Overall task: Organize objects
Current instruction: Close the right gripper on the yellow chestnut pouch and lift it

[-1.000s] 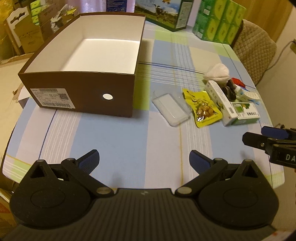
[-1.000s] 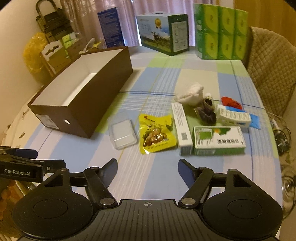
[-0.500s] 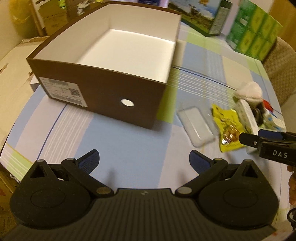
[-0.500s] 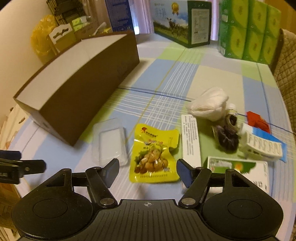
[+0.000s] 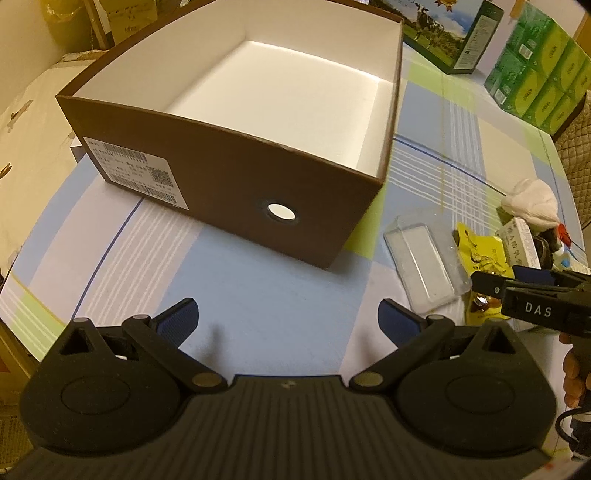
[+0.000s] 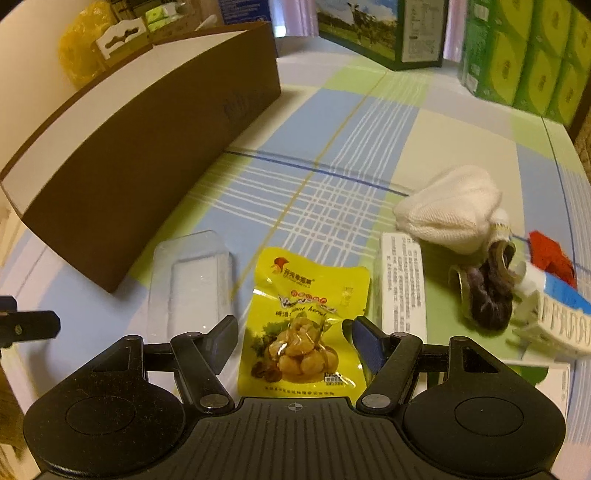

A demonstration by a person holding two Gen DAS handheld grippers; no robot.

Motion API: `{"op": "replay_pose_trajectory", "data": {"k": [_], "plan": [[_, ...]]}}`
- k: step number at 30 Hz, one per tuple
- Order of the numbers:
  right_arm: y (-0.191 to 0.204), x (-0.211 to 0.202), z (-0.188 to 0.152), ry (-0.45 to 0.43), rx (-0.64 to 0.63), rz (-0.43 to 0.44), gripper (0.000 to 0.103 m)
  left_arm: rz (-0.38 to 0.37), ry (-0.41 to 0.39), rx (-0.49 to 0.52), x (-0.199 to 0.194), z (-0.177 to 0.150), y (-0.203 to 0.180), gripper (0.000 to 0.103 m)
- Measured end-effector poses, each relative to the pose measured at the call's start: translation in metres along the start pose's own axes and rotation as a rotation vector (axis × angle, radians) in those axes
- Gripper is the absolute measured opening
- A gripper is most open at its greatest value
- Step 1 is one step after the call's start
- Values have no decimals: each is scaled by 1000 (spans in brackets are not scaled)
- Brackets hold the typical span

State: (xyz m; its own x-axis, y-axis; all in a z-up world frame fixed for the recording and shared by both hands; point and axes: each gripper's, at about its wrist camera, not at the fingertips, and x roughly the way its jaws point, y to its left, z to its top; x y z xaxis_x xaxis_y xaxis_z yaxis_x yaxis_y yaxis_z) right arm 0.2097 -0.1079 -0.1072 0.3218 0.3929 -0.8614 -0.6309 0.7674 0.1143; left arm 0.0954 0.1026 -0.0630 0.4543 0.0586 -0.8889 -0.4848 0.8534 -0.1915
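A yellow snack packet (image 6: 304, 317) lies flat on the checked tablecloth, and my right gripper (image 6: 293, 341) stands open with one finger on each side of its lower half. Left of the packet is a clear plastic tray (image 6: 192, 282). An empty brown box (image 5: 236, 177) with a white inside fills the left wrist view. My left gripper (image 5: 286, 319) is open over bare cloth in front of that box, holding nothing. In the left wrist view the right gripper (image 5: 517, 284) reaches over the yellow packet (image 5: 480, 247) beside the clear tray (image 5: 421, 262).
Right of the packet lie a long white carton (image 6: 402, 284), a white cloth bundle (image 6: 450, 214), a dark hair tie (image 6: 487, 291), a red item (image 6: 550, 251) and a white-and-blue clip (image 6: 554, 321). Green cartons (image 6: 524, 51) and a printed box (image 6: 384, 33) stand at the table's far edge.
My right gripper has come down and forward until its open fingers straddle the yellow packet. My left gripper has moved closer to the brown box.
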Motion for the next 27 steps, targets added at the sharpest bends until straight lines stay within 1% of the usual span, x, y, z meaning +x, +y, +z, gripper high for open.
{"op": "replay_pose_trajectory", "data": {"k": [3,6,9,12,18,21,23,27], "plan": [[4,5,3,8,-26,-11,67,-1,4,-5,4,2,1,102],[8,11,5,39,-30,-15,67,-3,4,-4,6,2,1,102],[11,12,3,28,-54,-15,67,-7,5,-8,6,1,3,102],[7,17,2,32,-31,-14,67,-6,14,-14,8,0,4,102],[11,21,1,25,-44,-31,66,-4,24,-16,12,-4,5,102],[10,19,0,9,-51,-32,61,-6,25,-9,11,-4,3,102],[9,13,0,-10,-60,-23,55,-11,22,-4,11,-5,0,102],[3,3,-1,-22,-43,2,53,-29,22,12,11,-8,-7,102]]}}
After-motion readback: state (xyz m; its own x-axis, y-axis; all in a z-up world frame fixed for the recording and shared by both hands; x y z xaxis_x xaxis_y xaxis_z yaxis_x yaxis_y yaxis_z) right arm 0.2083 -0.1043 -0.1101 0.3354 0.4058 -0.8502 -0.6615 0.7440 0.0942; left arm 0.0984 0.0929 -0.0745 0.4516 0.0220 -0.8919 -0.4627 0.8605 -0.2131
